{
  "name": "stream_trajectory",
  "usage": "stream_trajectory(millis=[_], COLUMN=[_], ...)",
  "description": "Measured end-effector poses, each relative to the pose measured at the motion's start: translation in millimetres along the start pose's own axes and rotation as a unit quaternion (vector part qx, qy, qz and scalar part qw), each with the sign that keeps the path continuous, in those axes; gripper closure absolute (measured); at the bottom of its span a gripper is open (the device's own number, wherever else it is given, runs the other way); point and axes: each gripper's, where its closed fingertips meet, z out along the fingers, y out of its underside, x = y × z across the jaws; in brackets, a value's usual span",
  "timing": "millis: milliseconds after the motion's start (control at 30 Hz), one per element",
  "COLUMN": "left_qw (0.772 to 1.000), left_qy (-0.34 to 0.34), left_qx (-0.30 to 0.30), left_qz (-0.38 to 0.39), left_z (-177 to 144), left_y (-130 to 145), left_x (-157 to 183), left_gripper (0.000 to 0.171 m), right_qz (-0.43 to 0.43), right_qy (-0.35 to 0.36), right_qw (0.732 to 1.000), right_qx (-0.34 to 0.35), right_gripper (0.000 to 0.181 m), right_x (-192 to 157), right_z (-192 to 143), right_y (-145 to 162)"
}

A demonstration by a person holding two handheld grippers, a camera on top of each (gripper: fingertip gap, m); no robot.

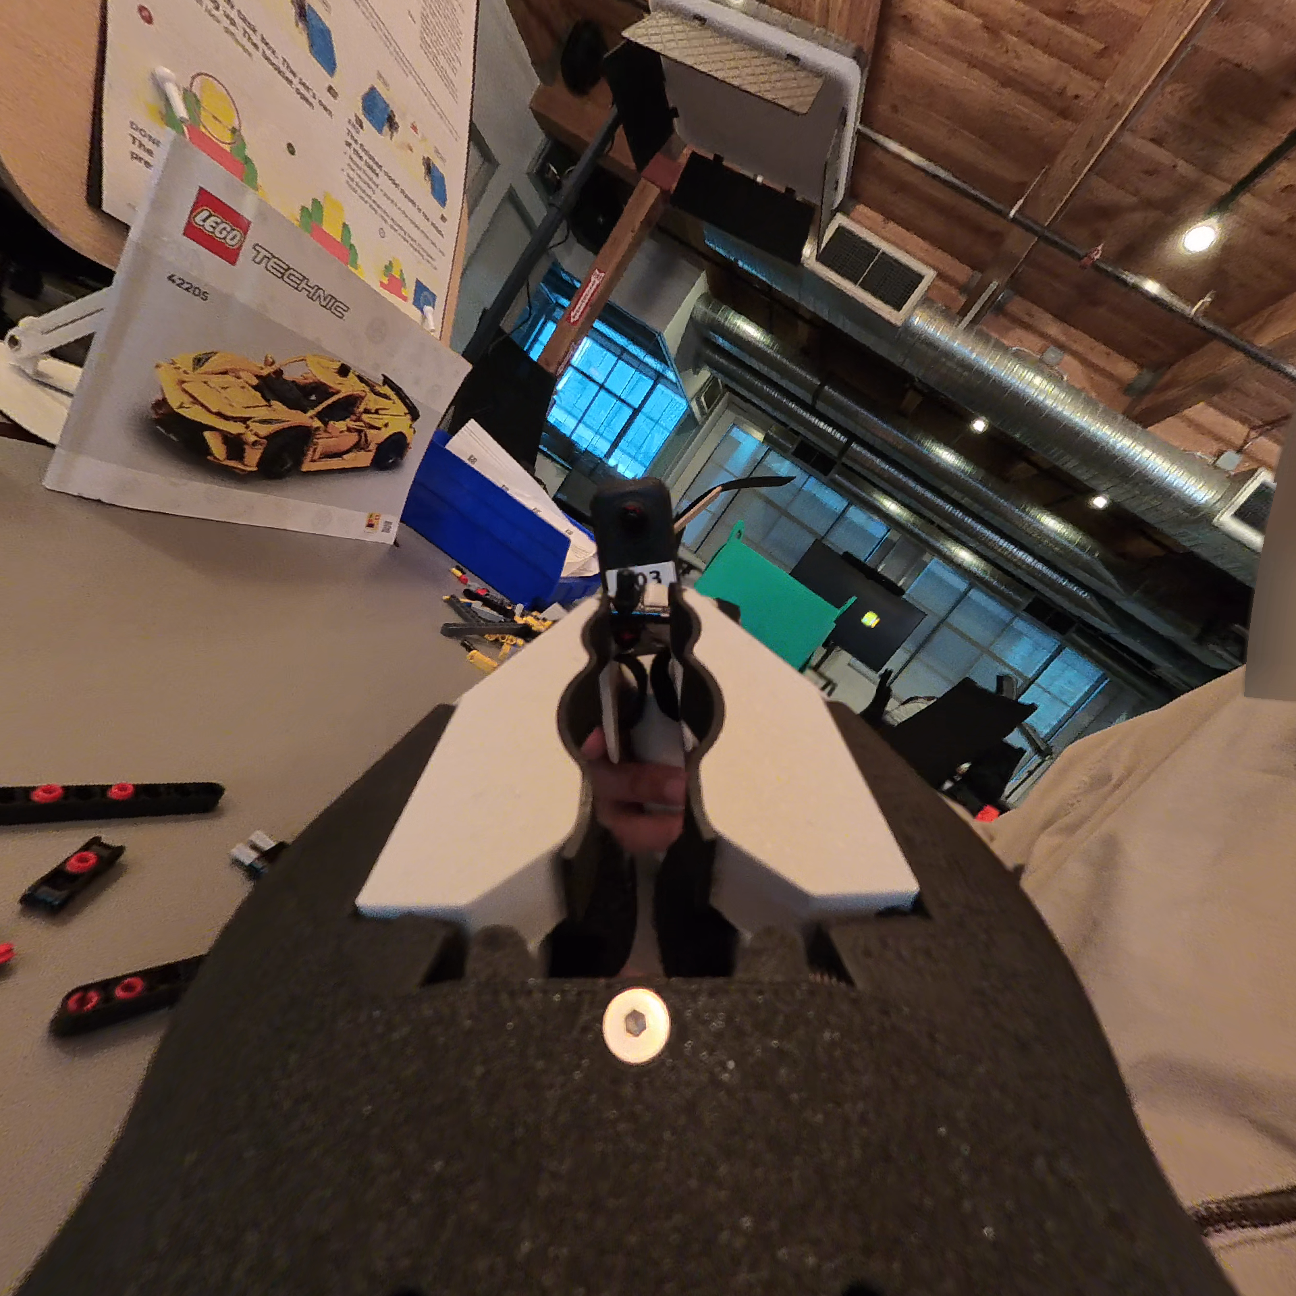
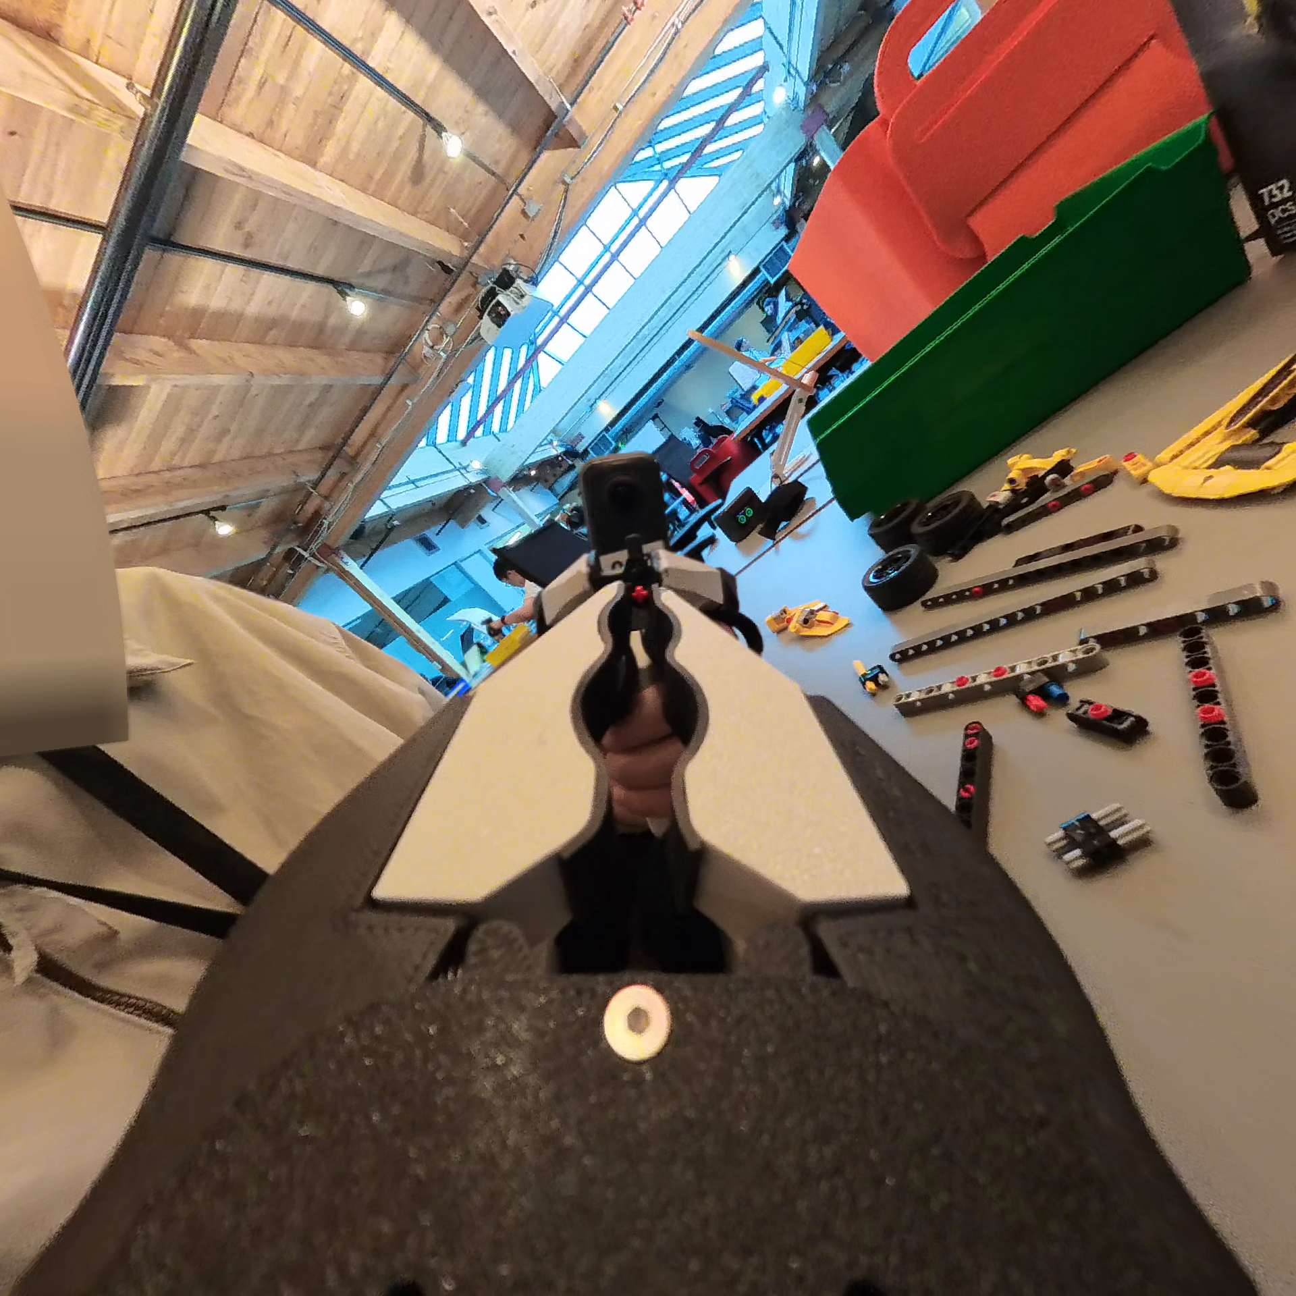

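Observation:
My two grippers meet tip to tip above the grey table. My left gripper has its white fingers nearly together on a small black piece with a red pin. Beyond it I see the right gripper's camera and the hand holding it. My right gripper is likewise closed on a small black piece with a red pin. The left gripper's camera faces it. The piece is tiny and largely hidden.
An instruction booklet leans at the back left beside a blue bin. Black beams with red pins lie at the left. A green bin, wheels, long beams and yellow parts lie on the right. A beige sleeve is close by. The grippers are tip to tip, or close to it.

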Motion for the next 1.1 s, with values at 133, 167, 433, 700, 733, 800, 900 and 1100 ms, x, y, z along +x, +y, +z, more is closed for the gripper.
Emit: stream_trajectory(millis=[133,167,433,700,733,800,900,1100], left_qw=[0.999,0.999,0.991,0.987,0.987,0.992,0.995,0.991], left_qy=[-0.021,-0.026,-0.061,-0.074,-0.072,-0.068,-0.032,0.04], left_qx=[-0.021,-0.028,-0.053,-0.062,-0.055,-0.021,-0.024,-0.09], left_qz=[0.018,0.026,0.109,0.13,0.133,0.108,0.086,0.088], left_z=[-0.4,-0.4,-0.5,0.6,-1.3,-13.7,-11.4,2.2], left_y=[5.4,6.7,11.1,14.7,12.9,1.3,3.7,28.4], left_x=[-5.1,-5.4,-4.0,-5.0,-3.9,-4.8,4.3,29.5], left_gripper=[0.156,0.156,0.157,0.156,0.156,0.156,0.156,0.156], right_qz=[0.023,0.005,-0.002,-0.009,-0.014,-0.003,-0.085,-0.218], right_qy=[0.012,0.024,0.02,0.027,0.029,0.044,0.091,0.005], right_qw=[1.0,1.0,0.999,0.999,0.999,0.993,0.991,0.968], right_qx=[-0.015,-0.018,-0.027,-0.031,-0.021,0.109,0.047,-0.124], right_gripper=[0.179,0.179,0.18,0.18,0.18,0.181,0.181,0.161], right_x=[6.0,6.5,5.0,5.7,5.3,11.7,12.1,-26.2], right_z=[-2.4,-3.5,-6.8,-8.6,-10.6,-53.1,-60.5,-25.3], right_y=[5.6,5.0,1.9,-1.7,-5.0,-55.2,-47.1,2.0])
